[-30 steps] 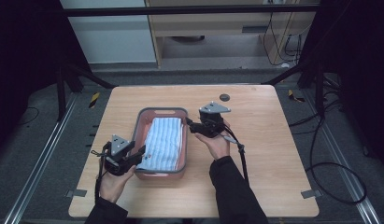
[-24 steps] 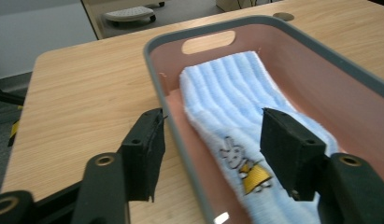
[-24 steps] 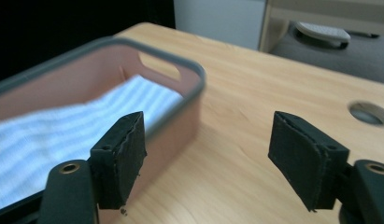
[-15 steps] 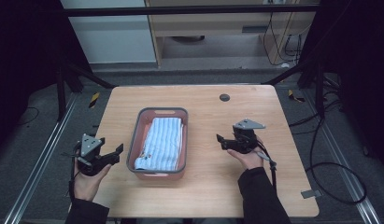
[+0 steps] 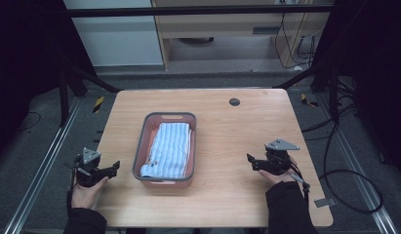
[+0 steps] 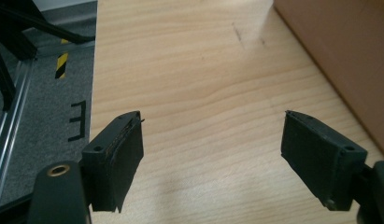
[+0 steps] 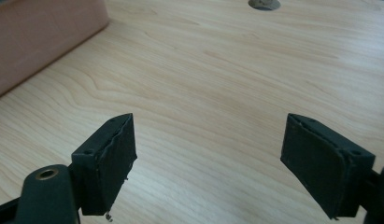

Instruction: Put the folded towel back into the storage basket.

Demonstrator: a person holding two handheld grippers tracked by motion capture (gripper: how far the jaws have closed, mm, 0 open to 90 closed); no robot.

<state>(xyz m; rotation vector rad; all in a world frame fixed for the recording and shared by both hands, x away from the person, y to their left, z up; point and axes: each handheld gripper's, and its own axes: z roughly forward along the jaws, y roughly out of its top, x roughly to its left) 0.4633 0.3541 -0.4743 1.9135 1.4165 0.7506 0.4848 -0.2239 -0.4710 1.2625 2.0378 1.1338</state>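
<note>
A salmon basket (image 5: 142,146) with a grey rim stands mid-table and holds a folded blue-and-white striped cloth (image 5: 171,148). My left gripper (image 5: 115,168) sits at the table's near-left edge, left of the basket and apart from it. Its jaws have just been opening and stand wide over bare wood in the left gripper view (image 6: 210,158), with the basket wall (image 6: 339,51) at the upper right. My right gripper (image 5: 250,161) rests right of the basket, well clear of it. Its jaws have also just been opening, with nothing between them (image 7: 208,163).
The wooden table (image 5: 227,126) has a dark round cable hole (image 5: 234,102) near its far edge, also visible in the right gripper view (image 7: 264,3). Grey carpet and metal rails (image 5: 37,170) lie beyond the table's left side.
Both grippers have come off the basket's rim and swung outward and toward the near edge, left one leftward, right one rightward. Their jaws have spread. The basket has stayed put.
</note>
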